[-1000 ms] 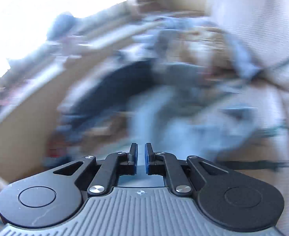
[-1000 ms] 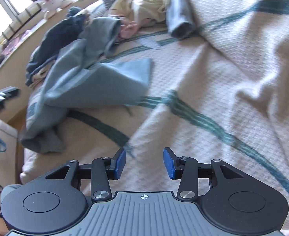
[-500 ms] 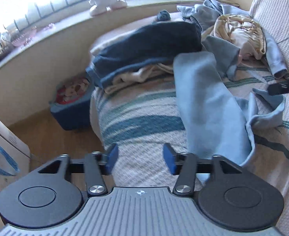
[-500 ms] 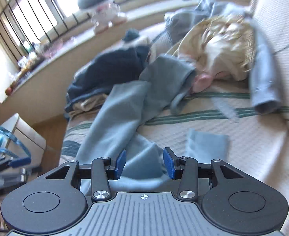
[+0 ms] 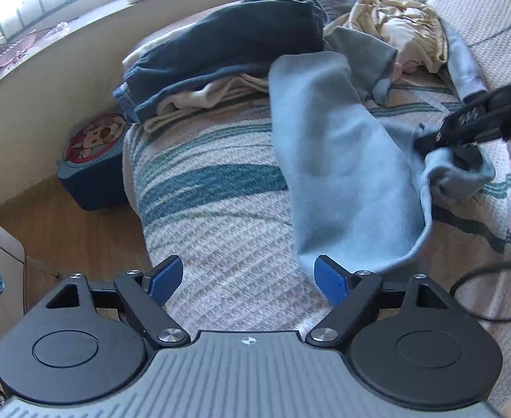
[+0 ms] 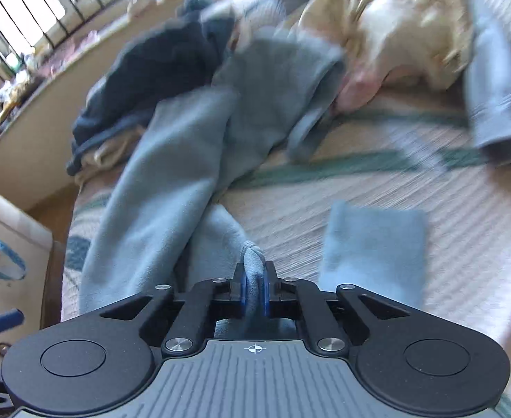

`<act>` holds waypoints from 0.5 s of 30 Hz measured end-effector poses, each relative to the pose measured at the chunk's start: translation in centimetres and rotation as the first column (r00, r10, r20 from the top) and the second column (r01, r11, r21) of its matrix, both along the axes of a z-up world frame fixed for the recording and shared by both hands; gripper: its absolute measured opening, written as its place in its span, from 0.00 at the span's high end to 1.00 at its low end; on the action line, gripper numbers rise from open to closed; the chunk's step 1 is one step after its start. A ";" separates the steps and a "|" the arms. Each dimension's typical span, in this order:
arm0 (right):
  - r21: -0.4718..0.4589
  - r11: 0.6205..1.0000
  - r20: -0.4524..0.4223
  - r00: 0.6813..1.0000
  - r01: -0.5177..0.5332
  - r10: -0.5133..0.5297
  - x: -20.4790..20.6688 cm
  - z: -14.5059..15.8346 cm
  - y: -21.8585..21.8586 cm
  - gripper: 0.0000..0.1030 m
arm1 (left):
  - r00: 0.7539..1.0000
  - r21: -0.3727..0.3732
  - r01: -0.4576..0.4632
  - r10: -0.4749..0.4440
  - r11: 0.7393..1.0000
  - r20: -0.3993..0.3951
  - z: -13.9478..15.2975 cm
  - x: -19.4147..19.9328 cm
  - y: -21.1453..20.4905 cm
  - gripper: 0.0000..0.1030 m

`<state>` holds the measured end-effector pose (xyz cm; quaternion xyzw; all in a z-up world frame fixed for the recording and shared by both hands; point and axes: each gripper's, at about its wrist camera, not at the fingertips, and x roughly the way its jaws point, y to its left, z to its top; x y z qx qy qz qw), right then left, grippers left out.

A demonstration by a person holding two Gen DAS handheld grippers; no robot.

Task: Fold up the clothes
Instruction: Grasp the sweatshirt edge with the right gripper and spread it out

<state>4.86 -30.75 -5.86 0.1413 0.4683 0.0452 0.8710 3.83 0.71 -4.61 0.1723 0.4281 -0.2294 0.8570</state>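
Observation:
A light blue fleece garment (image 5: 339,160) lies stretched over the striped bed cover (image 5: 220,230); it also shows in the right wrist view (image 6: 172,181). My left gripper (image 5: 248,278) is open and empty, just above the cover beside the garment's near end. My right gripper (image 6: 254,292) is shut on a fold of the light blue garment; in the left wrist view it (image 5: 464,132) pinches the garment's right edge. A separate flap of the same blue cloth (image 6: 374,244) lies to the right.
A dark navy garment (image 5: 227,52) over cream clothes, a yellowish crumpled garment (image 5: 394,31) and a grey-blue sleeve (image 5: 464,66) are piled at the far end of the bed. A blue stool (image 5: 92,167) stands on the wooden floor at left. A black cable (image 5: 481,278) lies at right.
My right gripper has shut on a fold of the light blue garment. My left gripper has opened wider and come lower, nearer the garment's end.

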 end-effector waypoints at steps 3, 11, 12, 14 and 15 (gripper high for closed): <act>-0.037 0.995 0.074 0.994 0.089 -0.086 -3.0 3.3 -2.2 0.92 | 0.999 -0.010 0.039 -0.039 0.999 -0.003 -0.2 -1.1 -1.0 0.17; -0.173 0.903 0.206 0.911 0.394 -0.358 -14.6 9.4 -8.9 0.92 | 0.986 -0.016 0.166 -0.165 0.986 0.014 0.1 -4.4 -4.3 0.16; -0.186 0.887 0.204 0.900 0.423 -0.386 -16.0 9.5 -9.6 0.92 | 0.984 -0.015 0.177 -0.177 0.984 0.012 0.1 -4.6 -4.7 0.16; -0.224 0.853 0.191 0.879 0.472 -0.436 -18.3 9.0 -10.8 0.91 | 0.980 -0.016 0.199 -0.199 0.980 0.011 0.0 -5.2 -5.4 0.16; -0.238 0.835 0.187 0.867 0.496 -0.462 -19.2 8.7 -11.3 0.90 | 0.977 -0.016 0.212 -0.212 0.977 0.012 0.0 -5.5 -5.8 0.16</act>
